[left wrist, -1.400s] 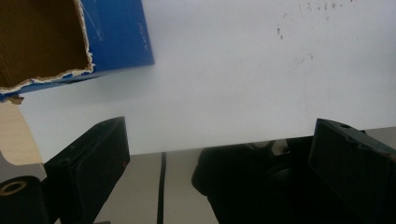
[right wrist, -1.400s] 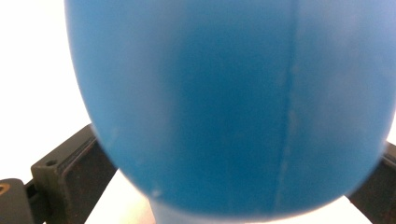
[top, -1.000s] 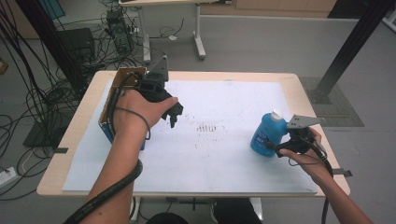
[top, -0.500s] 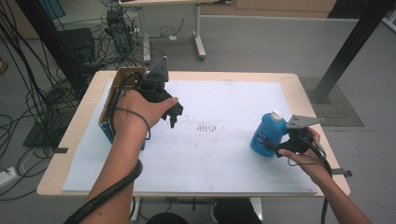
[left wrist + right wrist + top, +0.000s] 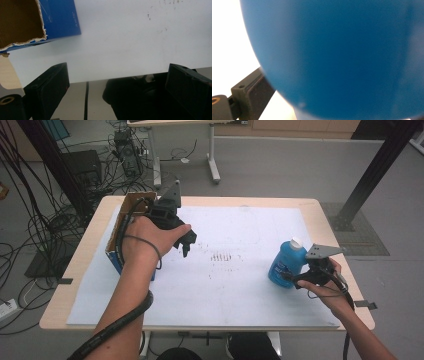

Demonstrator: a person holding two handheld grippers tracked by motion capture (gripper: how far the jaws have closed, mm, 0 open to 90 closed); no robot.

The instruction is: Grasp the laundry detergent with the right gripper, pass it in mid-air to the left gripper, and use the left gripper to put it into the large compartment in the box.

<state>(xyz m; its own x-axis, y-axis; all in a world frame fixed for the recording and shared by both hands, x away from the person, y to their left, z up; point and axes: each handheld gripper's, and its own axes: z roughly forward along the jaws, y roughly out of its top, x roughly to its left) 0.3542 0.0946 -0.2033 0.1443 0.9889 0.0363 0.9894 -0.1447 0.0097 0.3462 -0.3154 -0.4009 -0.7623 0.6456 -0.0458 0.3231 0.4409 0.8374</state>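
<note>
Covering most of the wooden surface [image 5: 334, 216] is a white sheet [image 5: 240, 270], w/ faint dark scuff marks near its centre. At abt 9 o'clock on the surface sits an open cardboard box [image 5: 131, 206], blue outside, brown inside w/ a torn rim; the left gripper view shows its blue wall [image 5: 62, 20] up at 11 o'clock. A blue bottle [image 5: 285, 264] w/ white cap stands upright on the sheet at abt 4 o'clock, well apart from the box. Right tongs [image 5: 299, 279] sit low against the bottle's side at its 4 o'clock; in the right gripper view the blue body [image 5: 337, 57] is right up against the camera, one jaw at its edge, so a grip looks likely but can't tell for sure. Left tongs [image 5: 188, 243] hang over the sheet just beside the box, jaws spread wide, nothing betw. them.
</note>
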